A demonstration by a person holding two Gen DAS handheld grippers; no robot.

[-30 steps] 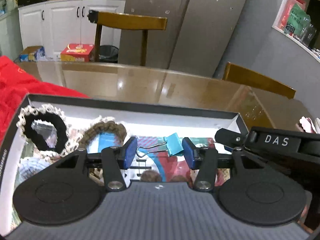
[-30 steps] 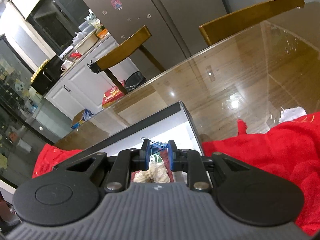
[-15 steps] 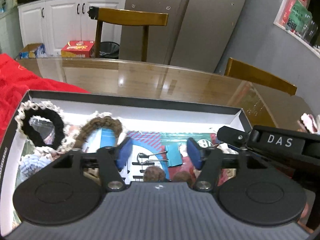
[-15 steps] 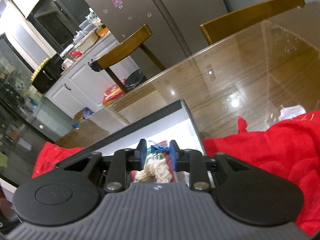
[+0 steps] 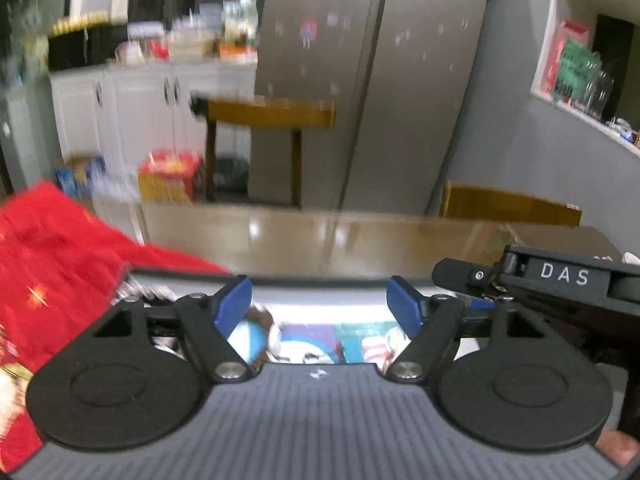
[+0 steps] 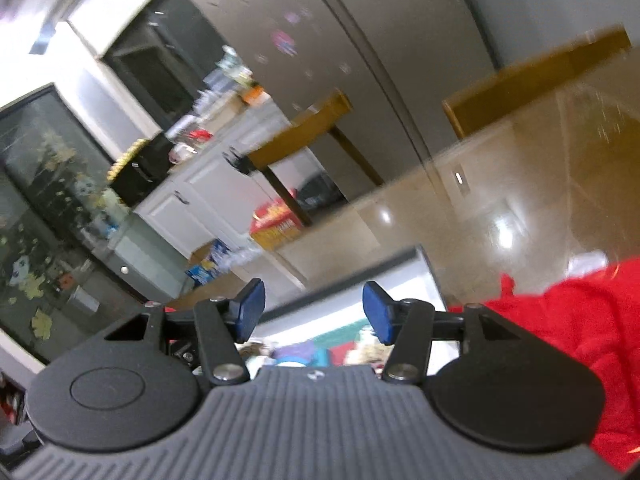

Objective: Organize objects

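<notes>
A glossy brown tabletop (image 5: 360,240) carries a black-rimmed box (image 6: 430,280), with red cloth (image 5: 52,264) lying on it beside the box.

"DAS" on right tongs' (image 5: 476,304) black body.

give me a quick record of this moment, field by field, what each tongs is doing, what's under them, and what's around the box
left tongs: jaws opening, nothing between the pads
right tongs: jaws opening, nothing between the pads
box: shallow, white inner wall, dark rim, directly below both tongs
box contents: colourful printed items, too blurred to name
red cloth: bunched on the table on both sides of the box
table: glossy brown top, reflecting lights
chairs: wooden, at the far side of the table
image quality: motion blur in both views
</notes>
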